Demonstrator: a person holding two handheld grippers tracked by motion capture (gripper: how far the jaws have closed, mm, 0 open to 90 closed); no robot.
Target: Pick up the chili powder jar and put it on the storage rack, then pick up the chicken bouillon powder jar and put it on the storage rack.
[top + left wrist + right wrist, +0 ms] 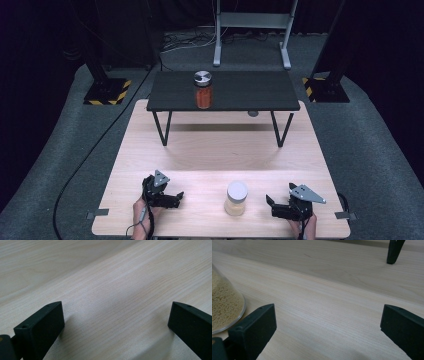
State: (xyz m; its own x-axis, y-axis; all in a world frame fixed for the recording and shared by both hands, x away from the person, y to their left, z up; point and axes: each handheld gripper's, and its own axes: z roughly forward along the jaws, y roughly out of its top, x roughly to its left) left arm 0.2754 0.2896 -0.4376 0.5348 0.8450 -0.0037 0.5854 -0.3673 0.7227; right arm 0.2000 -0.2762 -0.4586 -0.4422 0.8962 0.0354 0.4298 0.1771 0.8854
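stage: start, nothing gripped | pale-grain jar [236, 198] upright on table [200, 155], btwn grippers | right gripper [270, 204] spread, jar at its 9 o'clock, apart | left gripper [177, 198] spread, empty | left: grasp, lift

Right gripper view: the jar of pale grains [223, 307] is running off the left edge, its lid and upper part lying outside the picture; one black leg of the raised shelf [394, 251] is being cut by the top edge. Both gripper views: the jaws are leaving the picture at the bottom and side edges. High view: the person's hands [142, 215] are being cropped at the bottom edge; the contents of the orange-filled jar [203, 95] are appearing too small to identify.
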